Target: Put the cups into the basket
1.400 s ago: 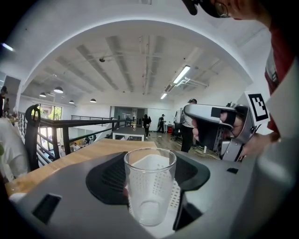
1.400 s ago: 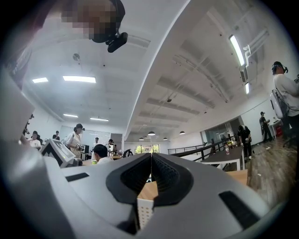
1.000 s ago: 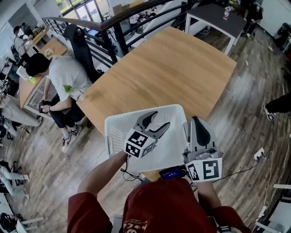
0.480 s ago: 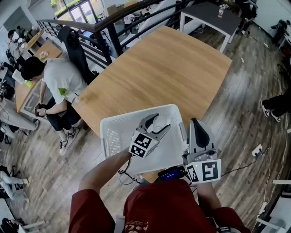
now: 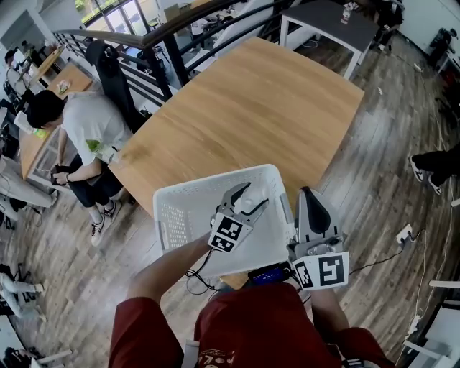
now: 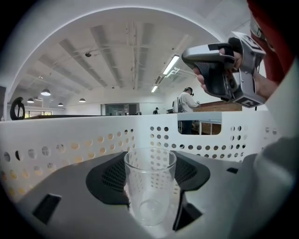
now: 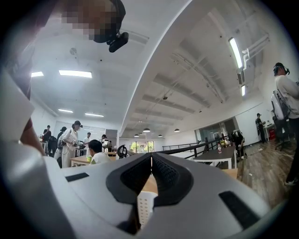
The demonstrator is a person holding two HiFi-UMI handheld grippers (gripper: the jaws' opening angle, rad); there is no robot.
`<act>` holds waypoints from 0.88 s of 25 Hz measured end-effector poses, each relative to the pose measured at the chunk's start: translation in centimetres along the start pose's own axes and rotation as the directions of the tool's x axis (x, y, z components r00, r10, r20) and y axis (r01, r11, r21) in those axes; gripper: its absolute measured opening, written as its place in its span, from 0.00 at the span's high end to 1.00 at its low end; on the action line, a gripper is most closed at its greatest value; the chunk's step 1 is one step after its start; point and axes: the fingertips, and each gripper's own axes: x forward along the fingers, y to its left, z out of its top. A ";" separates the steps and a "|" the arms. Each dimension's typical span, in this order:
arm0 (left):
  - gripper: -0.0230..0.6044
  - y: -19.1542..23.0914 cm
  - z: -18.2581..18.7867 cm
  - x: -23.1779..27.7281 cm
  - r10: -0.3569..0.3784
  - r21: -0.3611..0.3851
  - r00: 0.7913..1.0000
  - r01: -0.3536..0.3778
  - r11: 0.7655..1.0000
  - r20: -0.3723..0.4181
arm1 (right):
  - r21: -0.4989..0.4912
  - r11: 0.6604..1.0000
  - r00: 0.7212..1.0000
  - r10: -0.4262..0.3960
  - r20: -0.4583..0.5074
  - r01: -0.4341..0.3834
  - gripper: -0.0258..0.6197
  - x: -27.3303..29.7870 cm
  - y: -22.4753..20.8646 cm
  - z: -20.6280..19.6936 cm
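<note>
A white perforated basket (image 5: 172,201) sits on the wooden table (image 5: 251,108) at its near edge. My left gripper (image 5: 246,199) is down inside the basket. In the left gripper view a clear cup (image 6: 149,186) stands upright between the dark pads (image 6: 108,179), with my left gripper (image 6: 150,175) shut on it and the basket's wall (image 6: 70,135) all around. No cup can be made out in the head view. My right gripper (image 5: 310,194) hangs just right of the basket, shut and empty. Its closed jaws (image 7: 150,170) point over a basket corner (image 7: 144,205).
A person (image 5: 79,126) sits at a desk left of the table, beyond a black railing (image 5: 165,43). A dark table (image 5: 327,18) stands at the back right. The right gripper (image 6: 219,70) shows above the basket's rim in the left gripper view.
The left gripper has shifted slightly further across the basket with the cup. The right gripper has stayed beside the basket. The head camera has drifted a little.
</note>
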 end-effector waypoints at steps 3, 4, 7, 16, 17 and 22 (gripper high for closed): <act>0.51 0.0 -0.4 0.2 0.005 0.005 1.000 -0.005 1.000 0.002 | 0.000 1.000 1.000 -0.003 -0.005 0.003 0.94 0.1 -0.2 -0.1; 0.51 0.0 -0.5 0.3 0.006 0.009 1.000 -0.006 1.000 0.003 | 0.000 1.000 1.000 -0.004 -0.007 0.004 0.94 0.2 -0.3 -0.2; 0.51 0.0 -0.8 0.6 0.010 0.020 1.000 -0.010 1.000 0.005 | -0.002 1.000 1.000 -0.004 -0.011 0.004 0.94 0.4 -0.4 -0.4; 0.51 -0.5 -2.3 1.1 0.011 -0.002 1.000 -0.011 1.000 -0.013 | -0.002 1.000 1.000 -0.013 -0.028 0.013 0.94 0.7 -0.8 -1.0; 0.51 -0.5 -2.4 1.2 0.013 -0.004 1.000 -0.013 1.000 -0.015 | -0.002 1.000 0.999 -0.015 -0.029 0.015 0.94 0.7 -0.8 -1.0; 0.51 -0.6 -2.9 1.0 0.018 -0.004 1.000 -0.018 1.000 -0.017 | -0.007 1.000 0.999 -0.018 -0.032 0.018 0.94 0.9 -0.7 -1.1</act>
